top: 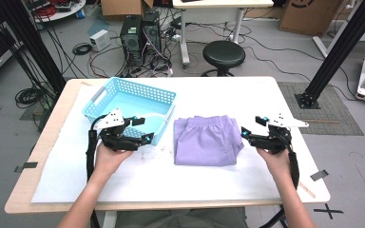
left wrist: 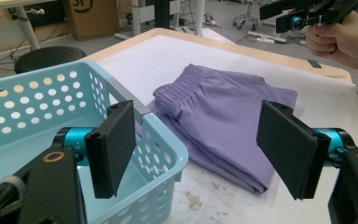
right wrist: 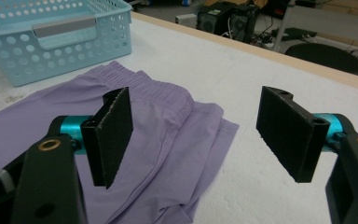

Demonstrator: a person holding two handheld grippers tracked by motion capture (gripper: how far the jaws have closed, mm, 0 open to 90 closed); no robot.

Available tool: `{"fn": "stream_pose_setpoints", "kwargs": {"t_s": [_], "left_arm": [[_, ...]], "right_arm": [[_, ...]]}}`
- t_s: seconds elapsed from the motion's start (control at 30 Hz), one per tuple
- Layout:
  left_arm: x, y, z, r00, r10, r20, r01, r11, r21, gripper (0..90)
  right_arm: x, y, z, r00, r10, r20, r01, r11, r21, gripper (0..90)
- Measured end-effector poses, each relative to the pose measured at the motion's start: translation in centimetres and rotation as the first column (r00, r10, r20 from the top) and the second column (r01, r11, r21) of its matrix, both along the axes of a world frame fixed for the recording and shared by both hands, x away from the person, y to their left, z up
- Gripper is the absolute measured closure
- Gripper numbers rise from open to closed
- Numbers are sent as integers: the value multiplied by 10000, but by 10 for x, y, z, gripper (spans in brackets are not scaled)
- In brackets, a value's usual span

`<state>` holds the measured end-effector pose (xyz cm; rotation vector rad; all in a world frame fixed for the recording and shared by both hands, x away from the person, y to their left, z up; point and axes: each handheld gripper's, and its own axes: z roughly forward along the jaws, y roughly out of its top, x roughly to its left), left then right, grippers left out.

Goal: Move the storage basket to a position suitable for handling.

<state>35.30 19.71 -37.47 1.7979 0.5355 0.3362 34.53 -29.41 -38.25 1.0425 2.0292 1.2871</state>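
Note:
Folded purple shorts [top: 206,140] lie in the middle of the white table cover, their elastic waistband toward the far side. A light blue perforated basket [top: 128,107] stands just left of them. My left gripper [top: 142,129] is held open over the basket's near right corner, nothing between its jaws. My right gripper [top: 251,128] hovers open just off the right edge of the shorts, empty as well. In the left gripper view the shorts [left wrist: 223,116] lie beyond the basket's corner [left wrist: 140,135]. In the right gripper view the shorts [right wrist: 168,135] spread under the left pad [right wrist: 114,135].
The basket looks empty inside. Bare white cover [top: 247,95] stretches behind and to the right of the shorts, and in front toward the near edge. A black stool [top: 224,54], computer towers [top: 140,35] and cables stand on the floor beyond the table.

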Motion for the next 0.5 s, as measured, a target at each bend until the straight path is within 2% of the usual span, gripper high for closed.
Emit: {"fn": "stream_pose_setpoints", "kwargs": {"t_s": [0.37, 0.5], "left_arm": [[4, 2, -2, 9998, -32, -194, 30, 10000, -69, 283], [4, 3, -2, 9998, -7, -208, 8, 10000, 31, 283]], "right_arm": [[3, -2, -1, 9998, -193, -104, 193, 9998, -27, 274], [3, -2, -2, 9997, -197, -150, 196, 9998, -42, 274]]}}
